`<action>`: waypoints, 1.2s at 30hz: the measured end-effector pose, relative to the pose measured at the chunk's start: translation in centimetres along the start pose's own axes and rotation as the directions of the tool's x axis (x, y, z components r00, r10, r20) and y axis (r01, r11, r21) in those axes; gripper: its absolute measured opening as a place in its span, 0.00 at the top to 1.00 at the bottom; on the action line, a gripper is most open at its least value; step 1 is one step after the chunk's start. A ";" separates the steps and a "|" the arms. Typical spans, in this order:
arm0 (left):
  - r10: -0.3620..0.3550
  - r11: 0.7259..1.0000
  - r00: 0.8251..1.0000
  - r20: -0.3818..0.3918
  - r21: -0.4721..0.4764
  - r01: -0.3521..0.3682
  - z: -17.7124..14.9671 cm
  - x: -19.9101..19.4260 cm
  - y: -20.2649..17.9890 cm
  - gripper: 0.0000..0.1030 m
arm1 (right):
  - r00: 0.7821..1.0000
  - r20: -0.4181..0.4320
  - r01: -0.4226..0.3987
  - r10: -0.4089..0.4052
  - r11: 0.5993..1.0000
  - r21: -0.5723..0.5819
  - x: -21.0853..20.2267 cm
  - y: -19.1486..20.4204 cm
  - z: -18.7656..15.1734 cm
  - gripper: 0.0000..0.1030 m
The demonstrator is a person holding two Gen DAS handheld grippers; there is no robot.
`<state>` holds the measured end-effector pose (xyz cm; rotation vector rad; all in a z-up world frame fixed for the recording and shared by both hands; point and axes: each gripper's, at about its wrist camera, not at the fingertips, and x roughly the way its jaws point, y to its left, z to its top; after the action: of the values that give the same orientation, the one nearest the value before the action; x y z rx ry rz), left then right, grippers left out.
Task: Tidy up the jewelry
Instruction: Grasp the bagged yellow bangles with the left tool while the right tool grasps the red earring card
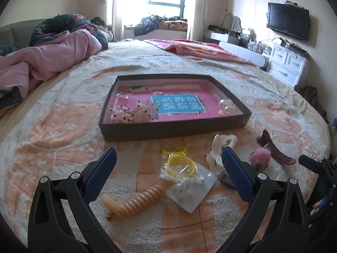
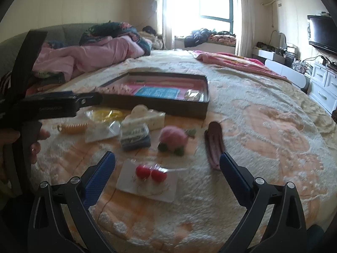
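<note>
Both jaws agape over bed [image 1: 63,109]

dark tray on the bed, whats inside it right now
Inside the dark tray, on its pink liner: a blue printed card, a fluffy pink beaded piece at left, and a clear round item at right. Whatever lies beneath the fluffy piece is hidden.

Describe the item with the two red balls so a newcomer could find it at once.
Start at the dark shallow box on the bed's peach-patterned blanket. Nearer the camera than the pink pom-pom, framed by the open right gripper, lies a white card. It alone carries two glossy red balls side by side.
</note>
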<state>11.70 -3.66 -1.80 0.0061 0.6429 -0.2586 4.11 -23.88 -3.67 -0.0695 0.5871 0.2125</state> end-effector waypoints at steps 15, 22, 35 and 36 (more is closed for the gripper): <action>-0.034 0.999 0.995 -0.098 -0.038 0.030 -0.7 3.2 0.6 0.12 | 0.998 -0.063 -0.016 0.017 1.000 0.020 2.4 0.7 -0.8 0.06; -0.047 0.998 0.988 -0.146 -0.055 0.039 -0.9 4.4 0.6 0.23 | 0.997 -0.083 -0.008 0.009 1.000 0.006 3.7 1.6 -1.1 0.06; -0.084 0.994 0.980 -0.180 -0.083 0.070 -0.9 5.0 0.7 0.62 | 0.998 -0.066 0.017 -0.023 0.996 -0.089 4.0 2.9 -1.8 0.12; -0.083 0.994 0.980 -0.180 -0.082 0.069 -0.9 5.0 0.7 0.62 | 0.998 -0.065 0.016 -0.022 0.996 -0.092 4.0 2.9 -1.8 0.13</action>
<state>15.12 -4.11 -5.55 -0.0685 0.8371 -0.3100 5.77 -20.57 -7.40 -0.1712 0.6417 0.2192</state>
